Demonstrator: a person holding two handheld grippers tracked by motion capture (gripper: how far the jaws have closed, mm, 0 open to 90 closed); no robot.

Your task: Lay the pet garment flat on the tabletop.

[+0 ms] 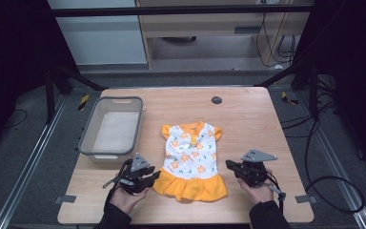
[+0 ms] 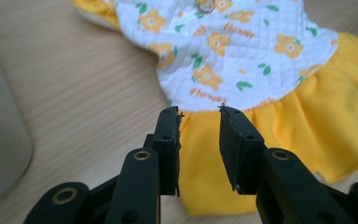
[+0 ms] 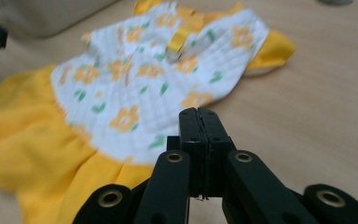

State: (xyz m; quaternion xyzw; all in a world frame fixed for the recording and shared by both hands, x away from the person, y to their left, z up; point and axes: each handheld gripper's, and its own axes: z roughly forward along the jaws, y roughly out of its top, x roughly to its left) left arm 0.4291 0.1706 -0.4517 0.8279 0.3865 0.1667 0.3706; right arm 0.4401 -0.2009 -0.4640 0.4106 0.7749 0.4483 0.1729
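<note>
A small dress (image 1: 190,157) lies flat in the middle of the wooden table (image 1: 248,114), white quilted top with orange flowers, yellow sleeves and a yellow skirt toward me. My left gripper (image 1: 153,177) sits at the skirt's left edge. In the left gripper view its jaws stand a little apart, the left gripper (image 2: 199,112) aimed at the seam where the dress (image 2: 242,56) turns yellow, with nothing between them. My right gripper (image 1: 229,164) rests to the right of the dress. In the right gripper view the right gripper (image 3: 198,111) has its jaws pressed together, empty, the dress (image 3: 158,70) beyond.
A grey plastic tub (image 1: 113,127) stands on the table's left side, just behind my left hand; its wall (image 2: 0,149) shows at the left of the left gripper view. A small dark round disc (image 1: 216,100) lies near the far edge. Cables trail on the floor at right.
</note>
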